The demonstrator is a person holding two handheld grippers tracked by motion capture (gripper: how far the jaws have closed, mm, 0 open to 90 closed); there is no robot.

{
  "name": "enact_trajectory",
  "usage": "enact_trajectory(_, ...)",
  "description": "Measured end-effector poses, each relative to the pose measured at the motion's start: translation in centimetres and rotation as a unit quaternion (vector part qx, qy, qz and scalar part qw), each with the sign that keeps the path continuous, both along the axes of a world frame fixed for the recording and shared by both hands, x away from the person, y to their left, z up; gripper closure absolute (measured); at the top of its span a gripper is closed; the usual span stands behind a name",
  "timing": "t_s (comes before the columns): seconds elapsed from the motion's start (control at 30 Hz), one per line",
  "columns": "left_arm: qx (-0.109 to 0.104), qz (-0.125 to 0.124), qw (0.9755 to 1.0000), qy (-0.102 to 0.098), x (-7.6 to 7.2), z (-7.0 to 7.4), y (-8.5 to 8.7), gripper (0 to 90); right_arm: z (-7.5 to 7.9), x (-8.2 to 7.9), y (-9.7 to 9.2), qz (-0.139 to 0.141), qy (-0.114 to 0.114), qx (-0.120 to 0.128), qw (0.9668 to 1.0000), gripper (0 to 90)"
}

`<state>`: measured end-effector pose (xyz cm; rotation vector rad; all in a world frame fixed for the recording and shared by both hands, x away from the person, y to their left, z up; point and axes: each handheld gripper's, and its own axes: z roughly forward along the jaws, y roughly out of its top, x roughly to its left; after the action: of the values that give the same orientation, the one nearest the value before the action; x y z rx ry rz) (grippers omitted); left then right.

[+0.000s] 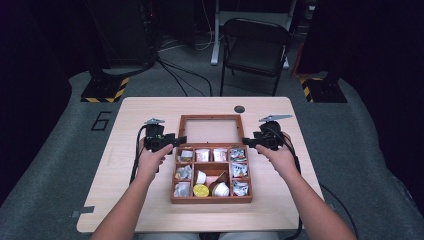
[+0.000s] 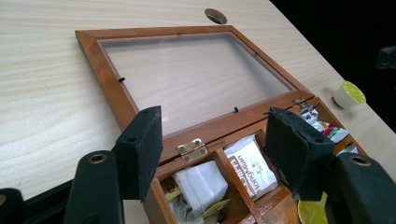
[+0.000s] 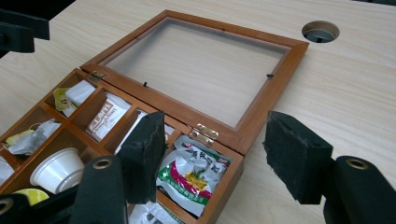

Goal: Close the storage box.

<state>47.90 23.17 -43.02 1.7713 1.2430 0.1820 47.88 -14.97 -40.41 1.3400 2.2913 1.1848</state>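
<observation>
The wooden tea box (image 1: 211, 172) sits in the middle of my worktop (image 1: 125, 150), near my edge of it, with its glass-paned lid (image 1: 212, 130) swung fully open and lying flat on the worktop beyond the tray. Box and lid together make one long shape that runs straight away from me; the hinged back edge lies across, left to right, and the lid's free edge points toward the round cable hole (image 1: 239, 109) at the far side.

My left hand-held gripper (image 1: 175, 141) is at the box's back left corner, pointing inward along the hinge line. In the left gripper view its pads (image 2: 142, 149) are spread, with the left brass hinge (image 2: 192, 149) and the corner compartment of tea bags (image 2: 201, 184) seen between them; nothing is pinched, and I cannot tell if a pad touches the wood.

My right hand-held gripper (image 1: 246, 142) mirrors it at the back right corner. In the right gripper view its pads (image 3: 294, 156) also stand apart, straddling the corner where the right brass hinge (image 3: 204, 134) sits above a green-and-red sachet (image 3: 191, 175); they grip nothing.

A white creamer cup (image 3: 58, 169) lies in a middle compartment, a yellow-lidded one (image 1: 201, 190) in the front row.
</observation>
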Motion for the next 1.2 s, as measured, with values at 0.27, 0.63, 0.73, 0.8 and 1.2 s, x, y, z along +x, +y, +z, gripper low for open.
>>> enact_trajectory(0.27,0.003,0.006,1.0,0.006,0.8,0.0,0.1,37.4,0.4,0.5,0.6,0.01,0.003,0.003,0.9999,39.2)
enact_trajectory(0.63,0.011,0.014,0.9997,0.019,2.4,-1.2,0.0,37.4,-0.9,1.9,0.6,-0.003,0.022,0.004,0.9997,39.1)
enact_trajectory(0.73,0.017,0.017,0.9995,0.019,2.9,-1.6,-0.2,37.1,-1.3,2.3,0.9,-0.002,0.023,0.0,0.9997,39.1)
enact_trajectory(0.8,0.021,0.018,0.9994,0.02,3.2,-1.9,-0.2,37.0,-1.5,2.6,1.1,-0.002,0.023,-0.003,0.9997,39.0)
enact_trajectory(1.2,0.03,0.027,0.999,0.021,4.2,-2.8,-0.1,37.2,-3.1,4.4,1.1,-0.022,0.038,0.006,0.999,38.3)
